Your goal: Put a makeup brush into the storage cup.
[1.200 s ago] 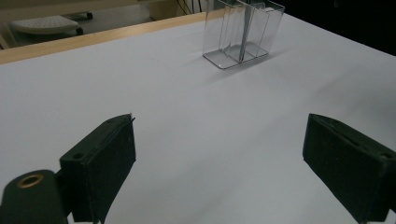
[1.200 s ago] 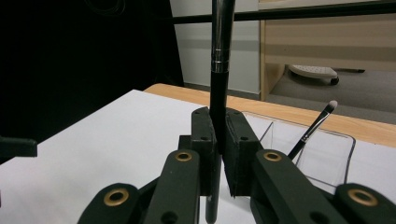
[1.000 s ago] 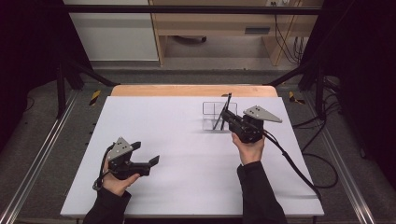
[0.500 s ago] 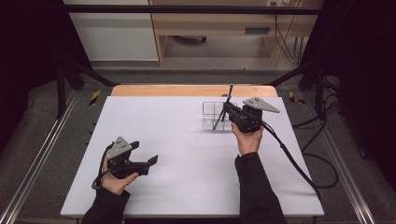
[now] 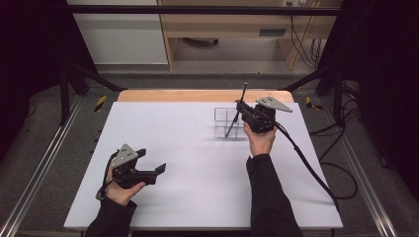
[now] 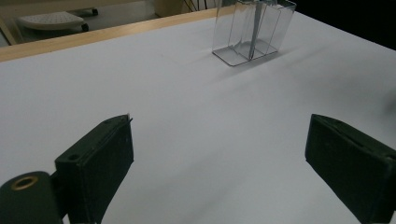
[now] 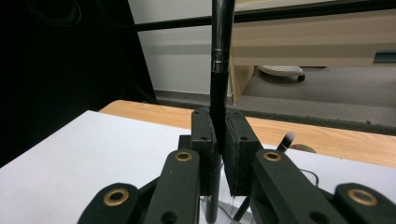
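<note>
While the white table (image 5: 197,163) takes up most of the high view, with a strip of bare wood along its far edge, the work sits toward its far right. There stands a clear plastic box (image 5: 226,123), small and divided into compartments; the left claw's own view shows it (image 6: 252,30) upright on the white surface, well beyond the black pads.

The person's right forearm reaches in from the bottom edge to the right claw (image 5: 243,109), which hangs just beside and above the box's right side, its grey plate pointing away to the right and its cable trailing back across the table. That claw is pressed together on a black pen (image 5: 236,112) — the pen runs at a tilt, top end up and leaning right, lower end down inside the box. In the right claw's view the pen (image 7: 219,70) rises straight between the two pads, which squeeze it from both sides; a thin silver ring circles its barrel above the grip. Which compartment the tip stands in is unclear.

The left claw (image 5: 150,165) lies low at the near left of the table, well apart from the box — its pads are spread wide (image 6: 219,163) with only bare table between them.
</note>
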Action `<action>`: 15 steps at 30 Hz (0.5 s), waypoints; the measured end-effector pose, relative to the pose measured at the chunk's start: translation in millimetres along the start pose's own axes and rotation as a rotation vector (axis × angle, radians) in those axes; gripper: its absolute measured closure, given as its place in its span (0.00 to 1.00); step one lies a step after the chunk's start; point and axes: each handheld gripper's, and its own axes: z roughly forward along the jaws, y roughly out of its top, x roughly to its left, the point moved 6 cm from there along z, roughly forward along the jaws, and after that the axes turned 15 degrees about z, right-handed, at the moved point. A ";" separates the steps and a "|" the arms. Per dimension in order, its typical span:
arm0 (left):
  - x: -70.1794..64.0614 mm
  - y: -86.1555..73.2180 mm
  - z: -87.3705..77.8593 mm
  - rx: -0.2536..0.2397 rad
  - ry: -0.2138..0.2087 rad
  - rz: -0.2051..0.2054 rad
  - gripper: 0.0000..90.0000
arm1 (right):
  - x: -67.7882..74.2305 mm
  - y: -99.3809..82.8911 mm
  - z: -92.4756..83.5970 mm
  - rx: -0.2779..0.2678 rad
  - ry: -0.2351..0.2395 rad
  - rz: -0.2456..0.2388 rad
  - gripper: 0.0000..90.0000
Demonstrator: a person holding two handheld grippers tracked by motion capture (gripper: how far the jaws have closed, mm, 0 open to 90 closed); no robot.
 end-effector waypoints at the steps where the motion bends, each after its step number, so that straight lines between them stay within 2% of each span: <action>1: 0.0 0.0 0.0 0.000 0.000 0.000 0.08 | 0.1 0.7 1.1 -0.001 -0.002 -0.004 0.93; 15: -1.8 0.5 0.6 -0.001 -0.005 0.003 0.08 | -4.8 4.7 19.7 -0.008 -0.032 0.007 0.93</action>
